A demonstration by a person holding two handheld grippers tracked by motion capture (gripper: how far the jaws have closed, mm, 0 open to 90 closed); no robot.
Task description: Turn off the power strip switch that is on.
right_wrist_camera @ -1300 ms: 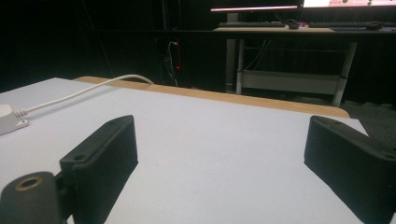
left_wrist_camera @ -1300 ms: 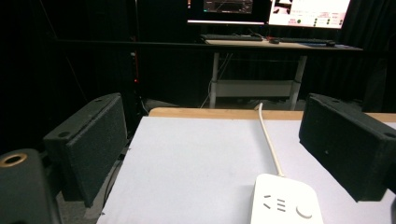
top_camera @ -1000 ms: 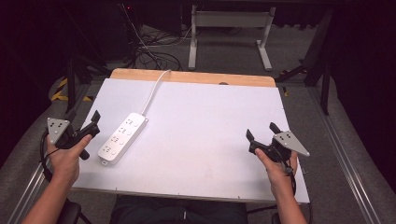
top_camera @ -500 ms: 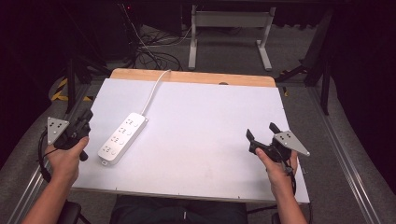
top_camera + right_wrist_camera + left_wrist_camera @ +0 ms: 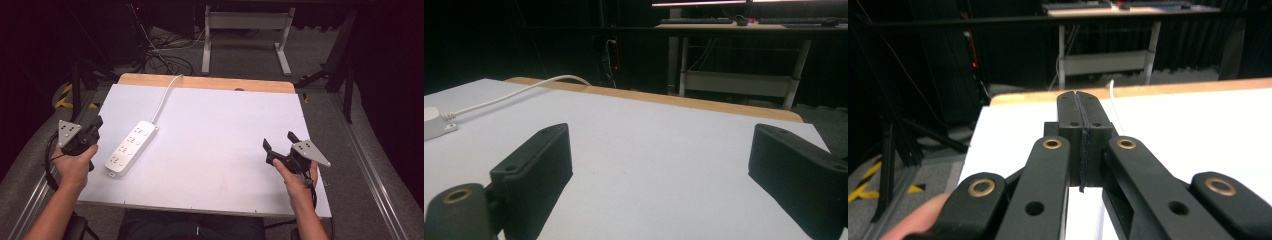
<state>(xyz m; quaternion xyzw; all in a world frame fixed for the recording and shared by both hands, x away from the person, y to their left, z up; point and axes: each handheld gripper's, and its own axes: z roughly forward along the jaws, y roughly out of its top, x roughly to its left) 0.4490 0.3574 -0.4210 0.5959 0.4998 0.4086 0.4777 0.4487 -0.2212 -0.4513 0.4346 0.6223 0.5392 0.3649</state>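
A white power strip lies slanted on the left part of the white tabletop; its white cord runs off over the far wooden edge. My left gripper hovers just left of the strip, at the table's left edge. Its jaws have just been closing; in the left gripper view the gripper is shut, pads pressed together with nothing between them. My right gripper stands open over the table's front right, apart from the strip. In the right gripper view the gripper holds nothing, and the strip's end shows at far left.
The wooden strip marks the table's far edge. Beyond it stand a metal desk frame and loose cables on the floor. Dark stand legs and yellow-black tape lie left of the table.
The left gripper's jaws went from wide open to shut, with nothing taken hold of. The right gripper and the power strip have not moved.
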